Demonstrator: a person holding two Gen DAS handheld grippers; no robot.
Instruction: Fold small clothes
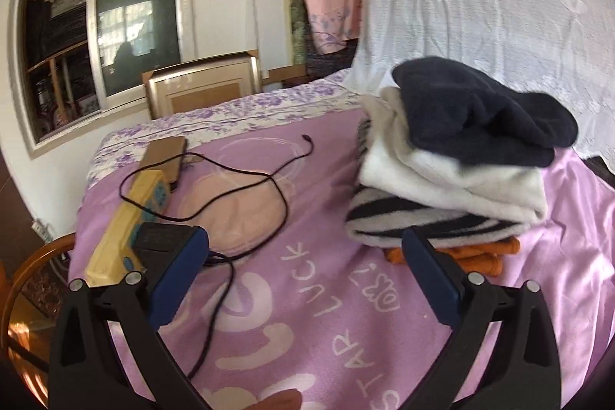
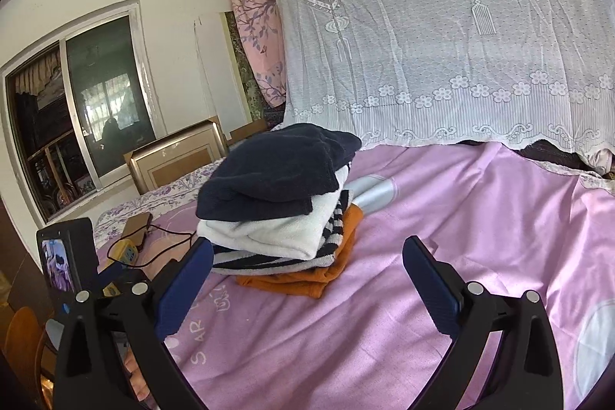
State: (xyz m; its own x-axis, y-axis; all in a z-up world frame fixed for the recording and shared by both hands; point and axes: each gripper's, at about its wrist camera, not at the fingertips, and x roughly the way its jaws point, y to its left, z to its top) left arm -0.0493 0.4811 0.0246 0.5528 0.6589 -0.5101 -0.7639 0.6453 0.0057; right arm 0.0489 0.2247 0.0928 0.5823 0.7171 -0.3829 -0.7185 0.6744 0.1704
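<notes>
A stack of folded small clothes stands on the pink bedspread: a dark navy piece on top, a white one, a black-and-white striped one and an orange one at the bottom. The left wrist view shows the same stack: navy piece, white piece, striped piece, orange piece. My left gripper is open and empty, just left of and in front of the stack. My right gripper is open and empty, in front of the stack.
A yellow power strip, a black adapter, a black cable and a phone-like slab lie on the bed's left part. A lace-covered headboard rises behind. A wooden chair stands at the left.
</notes>
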